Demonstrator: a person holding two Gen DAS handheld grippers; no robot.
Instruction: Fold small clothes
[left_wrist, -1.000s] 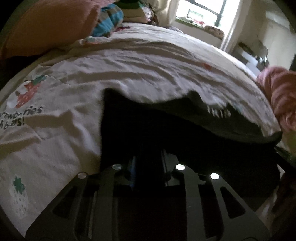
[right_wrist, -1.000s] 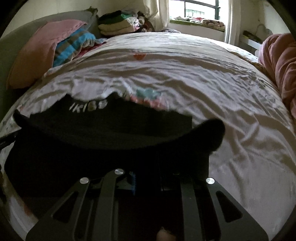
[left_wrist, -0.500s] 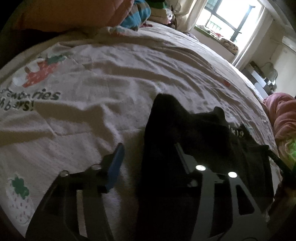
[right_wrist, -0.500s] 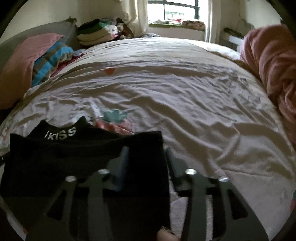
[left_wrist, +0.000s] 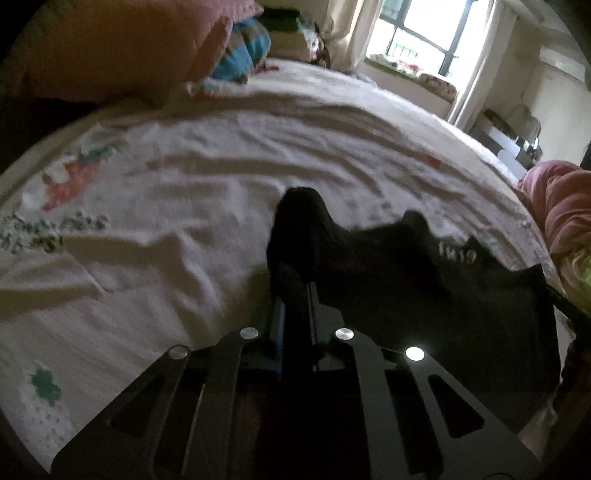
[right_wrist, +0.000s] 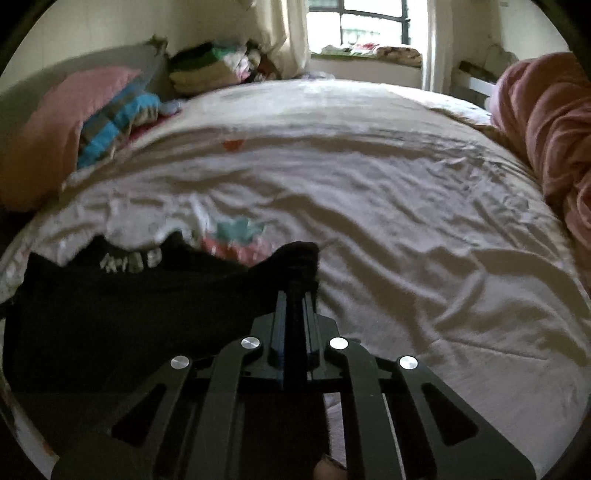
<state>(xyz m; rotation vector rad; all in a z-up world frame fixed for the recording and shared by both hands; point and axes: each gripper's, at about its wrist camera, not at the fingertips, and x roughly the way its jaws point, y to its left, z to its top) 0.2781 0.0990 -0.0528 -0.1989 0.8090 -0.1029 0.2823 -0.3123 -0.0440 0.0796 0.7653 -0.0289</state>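
You're looking across a wide bed (right_wrist: 406, 206) that is wearing a wrinkled white sheet with strawberry prints (left_wrist: 70, 177), daylight pouring in from a barred window (right_wrist: 354, 26) at the far end and washing over it. A pink pillow (right_wrist: 62, 122) and a blue striped blanket (right_wrist: 114, 125) are sitting against the pale wall at the left, with a stack of folded laundry (right_wrist: 207, 70) lying just behind them. A pink quilt (right_wrist: 546, 122) is bunching along the right edge, cream curtains (left_wrist: 347, 33) are hanging beside the window.
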